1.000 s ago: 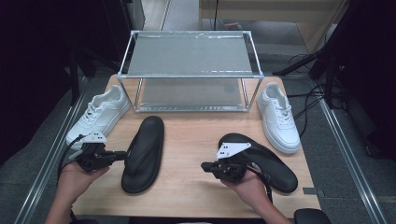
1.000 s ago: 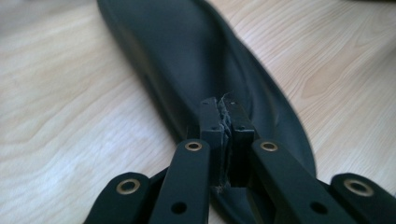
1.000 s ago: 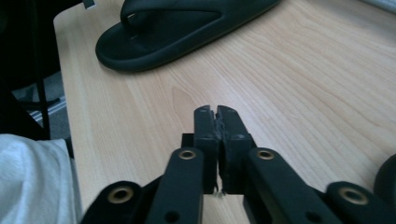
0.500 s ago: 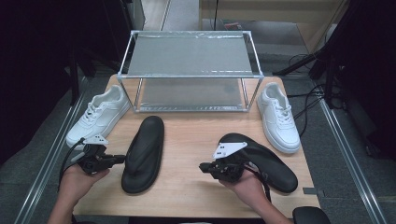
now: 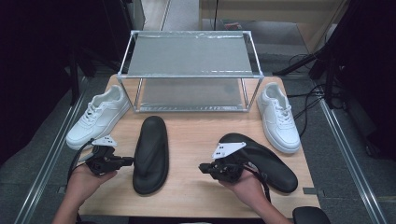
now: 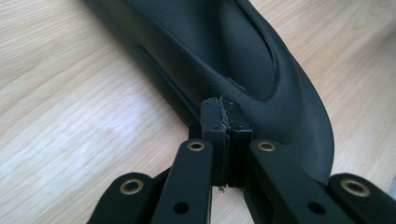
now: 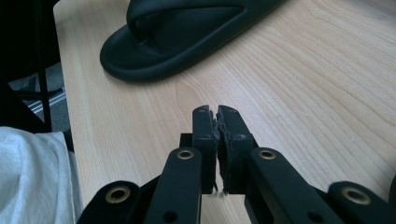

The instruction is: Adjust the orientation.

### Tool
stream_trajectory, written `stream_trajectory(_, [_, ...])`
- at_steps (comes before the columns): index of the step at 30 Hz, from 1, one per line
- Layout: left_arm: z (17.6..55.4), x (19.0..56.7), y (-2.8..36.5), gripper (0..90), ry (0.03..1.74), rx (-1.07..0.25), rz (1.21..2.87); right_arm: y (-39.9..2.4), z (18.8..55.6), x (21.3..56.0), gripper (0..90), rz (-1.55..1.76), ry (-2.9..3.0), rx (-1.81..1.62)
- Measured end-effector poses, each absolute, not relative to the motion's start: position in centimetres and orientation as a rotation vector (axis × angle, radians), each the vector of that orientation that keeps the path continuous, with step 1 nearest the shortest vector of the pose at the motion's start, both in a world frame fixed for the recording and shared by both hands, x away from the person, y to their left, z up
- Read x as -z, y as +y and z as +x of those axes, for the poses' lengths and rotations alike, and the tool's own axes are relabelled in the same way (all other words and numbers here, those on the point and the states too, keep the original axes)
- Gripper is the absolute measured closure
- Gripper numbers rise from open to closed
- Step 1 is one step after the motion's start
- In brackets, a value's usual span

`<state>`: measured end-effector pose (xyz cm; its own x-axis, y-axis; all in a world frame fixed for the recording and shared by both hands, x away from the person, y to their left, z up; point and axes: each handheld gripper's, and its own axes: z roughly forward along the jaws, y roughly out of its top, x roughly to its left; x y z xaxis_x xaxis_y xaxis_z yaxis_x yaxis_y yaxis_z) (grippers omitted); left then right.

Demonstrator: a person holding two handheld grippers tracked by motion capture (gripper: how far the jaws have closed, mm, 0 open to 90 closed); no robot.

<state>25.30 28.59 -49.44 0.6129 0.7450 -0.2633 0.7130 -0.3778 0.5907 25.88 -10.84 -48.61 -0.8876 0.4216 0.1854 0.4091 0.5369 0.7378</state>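
Note:
Two black slippers lie on the wooden table (image 5: 196,140). The left slipper (image 5: 150,154) lies lengthwise, and my left gripper (image 5: 130,161) is level at its left edge. In the left gripper view the left gripper (image 6: 226,109) is shut, pads together, with its tips against that slipper's rim (image 6: 243,60). The right slipper (image 5: 264,163) lies behind my right gripper (image 5: 201,167), which points left over bare wood. The right gripper (image 7: 217,114) looks shut, with only a hairline slit. Its jaws have just been opening a trace, with nothing between them. The left slipper (image 7: 187,37) lies ahead of it.
A metal two-level rack (image 5: 189,70) stands at the back of the table. A white sneaker (image 5: 98,116) is on its left and another white sneaker (image 5: 279,116) on its right. Bare wood lies between the slippers. White cloth (image 7: 32,177) hangs past the table's near edge.
My left gripper has slid a little to the right, up to the left slipper's edge. The right hand has stayed where it was.

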Motion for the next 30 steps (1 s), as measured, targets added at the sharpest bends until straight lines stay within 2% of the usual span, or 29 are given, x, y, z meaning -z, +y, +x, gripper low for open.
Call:
stream_trajectory(8, [25.5,49.6,25.8,90.0,1.060,0.009,2.171,-10.7,25.9,48.7,87.2,0.755,2.750,-1.314])
stream_trajectory(30, [26.7,49.9,18.0,89.7,0.906,0.064,2.198,-9.8,25.6,49.7,87.4,0.781,2.755,-1.325])
